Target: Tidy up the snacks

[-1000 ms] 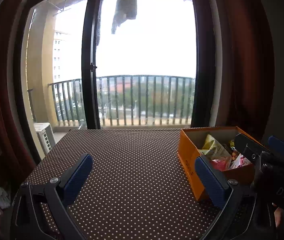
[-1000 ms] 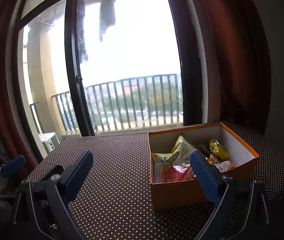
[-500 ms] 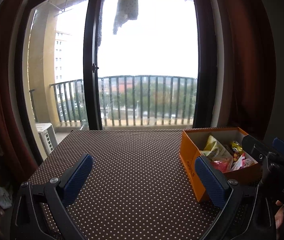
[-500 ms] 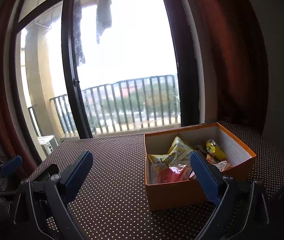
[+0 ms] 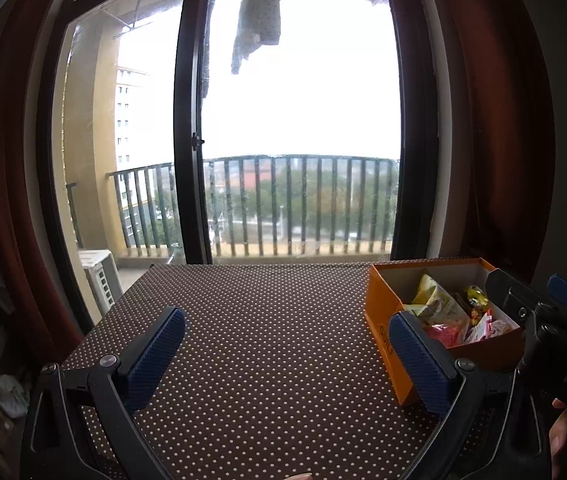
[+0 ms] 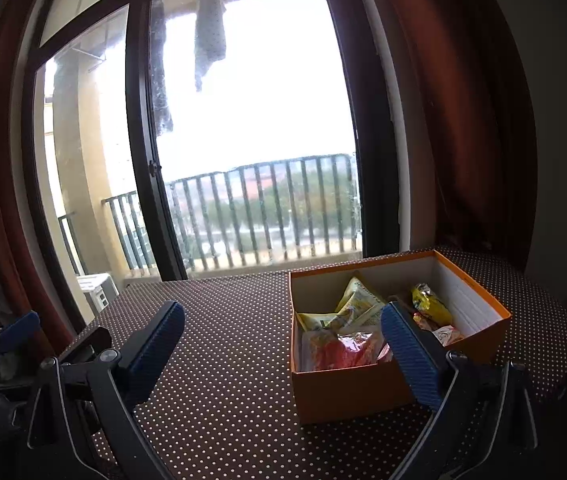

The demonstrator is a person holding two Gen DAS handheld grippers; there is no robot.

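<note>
At lower right of both wrist views, an orange cardboard box (image 6: 347, 392) stands open-topped on a brown tablecloth with white polka dots (image 6: 235, 360). Inside the box lie snack packets: pale yellow packets (image 6: 357, 306) toward the far left corner, a bright yellow wrapped snack (image 6: 429, 308) toward the right wall, and a red-and-pink packet (image 6: 339, 350) against the near wall. Left gripper (image 5: 289, 360): jaws spread wide, holding nothing, above the cloth at lower centre of its frame, the box just beyond its right finger. Right gripper (image 6: 283, 354): jaws spread wide and empty, its right finger overlapping the box in the frame. Background, upper centre: a glass balcony door (image 5: 299, 120), railing (image 5: 299, 200) and a hanging garment (image 5: 257, 16).
</note>
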